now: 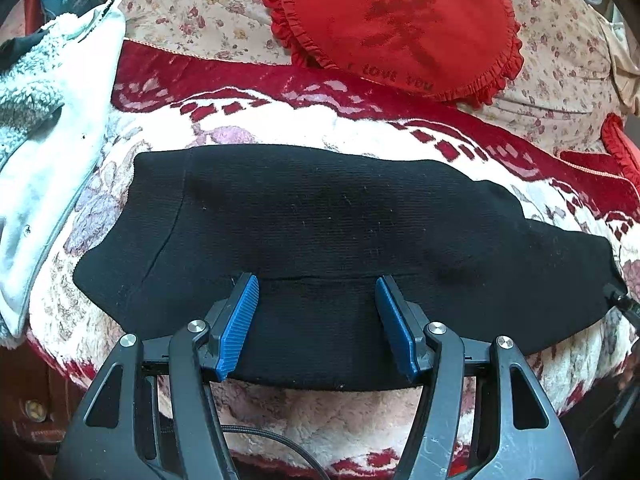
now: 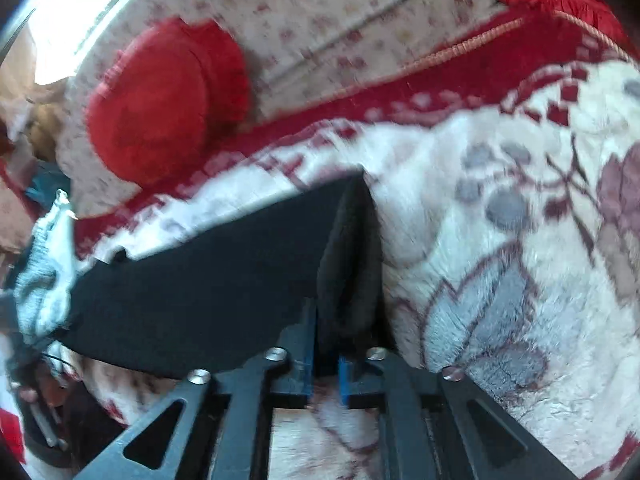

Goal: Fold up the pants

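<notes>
The black pants (image 1: 320, 232) lie folded flat across the patterned blanket (image 1: 280, 124). My left gripper (image 1: 316, 284) is open, its blue pads (image 1: 238, 328) resting just above the near edge of the pants, holding nothing. In the right wrist view my right gripper (image 2: 326, 344) is shut on the right end of the black pants (image 2: 200, 288), which is pinched and lifted into a raised fold (image 2: 352, 256). That view is motion-blurred. The right gripper's tip shows at the far right edge of the left wrist view (image 1: 624, 304).
A red heart-shaped cushion (image 1: 400, 28) lies behind the pants on a floral quilt (image 1: 192, 4). A white fleece garment (image 1: 44, 128) lies at the left. Another red cushion (image 2: 160, 100) shows in the right wrist view. The bed's near edge is below the grippers.
</notes>
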Action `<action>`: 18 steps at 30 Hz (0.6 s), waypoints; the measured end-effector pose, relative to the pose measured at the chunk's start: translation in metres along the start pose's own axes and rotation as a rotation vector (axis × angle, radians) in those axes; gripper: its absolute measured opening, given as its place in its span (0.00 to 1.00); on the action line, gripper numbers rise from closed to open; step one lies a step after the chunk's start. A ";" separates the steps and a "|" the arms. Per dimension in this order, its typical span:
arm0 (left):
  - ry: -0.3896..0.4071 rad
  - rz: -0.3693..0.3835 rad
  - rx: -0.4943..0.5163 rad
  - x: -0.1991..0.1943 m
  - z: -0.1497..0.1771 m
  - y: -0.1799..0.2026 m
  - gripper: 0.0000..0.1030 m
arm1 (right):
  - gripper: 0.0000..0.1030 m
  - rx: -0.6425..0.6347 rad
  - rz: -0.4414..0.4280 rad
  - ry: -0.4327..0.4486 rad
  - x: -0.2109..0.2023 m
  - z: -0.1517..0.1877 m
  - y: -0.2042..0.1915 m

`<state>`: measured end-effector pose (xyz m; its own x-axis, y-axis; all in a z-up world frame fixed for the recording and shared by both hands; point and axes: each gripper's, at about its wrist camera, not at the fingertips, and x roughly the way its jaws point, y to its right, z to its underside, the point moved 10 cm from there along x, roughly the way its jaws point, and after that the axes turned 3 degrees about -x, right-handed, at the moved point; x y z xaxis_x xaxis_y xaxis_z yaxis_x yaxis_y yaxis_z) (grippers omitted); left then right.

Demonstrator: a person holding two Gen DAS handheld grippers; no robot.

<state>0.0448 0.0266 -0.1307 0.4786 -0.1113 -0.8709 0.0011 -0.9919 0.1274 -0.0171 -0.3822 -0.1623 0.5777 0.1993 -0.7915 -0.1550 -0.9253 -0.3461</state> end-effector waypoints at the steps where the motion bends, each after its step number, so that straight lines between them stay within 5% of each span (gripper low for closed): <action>1: -0.002 0.003 -0.001 -0.001 0.000 0.000 0.58 | 0.21 0.004 0.006 0.015 -0.006 -0.001 0.002; 4: 0.000 0.016 -0.014 -0.006 0.000 0.001 0.58 | 0.29 -0.038 0.151 0.038 -0.028 -0.009 0.014; 6: 0.008 0.024 -0.027 -0.009 -0.001 0.002 0.58 | 0.29 -0.048 0.166 0.080 -0.047 -0.019 0.012; 11: 0.023 -0.005 -0.027 -0.010 -0.004 0.003 0.58 | 0.29 -0.083 -0.028 0.126 -0.061 -0.042 -0.046; 18: 0.065 -0.056 -0.018 -0.016 -0.014 -0.007 0.58 | 0.29 -0.306 -0.228 0.040 -0.005 -0.034 -0.180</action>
<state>0.0497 0.0364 -0.1115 0.5330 -0.0512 -0.8446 0.0449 -0.9951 0.0886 0.0353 -0.2272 -0.0792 0.6018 0.4039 -0.6889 0.2243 -0.9134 -0.3396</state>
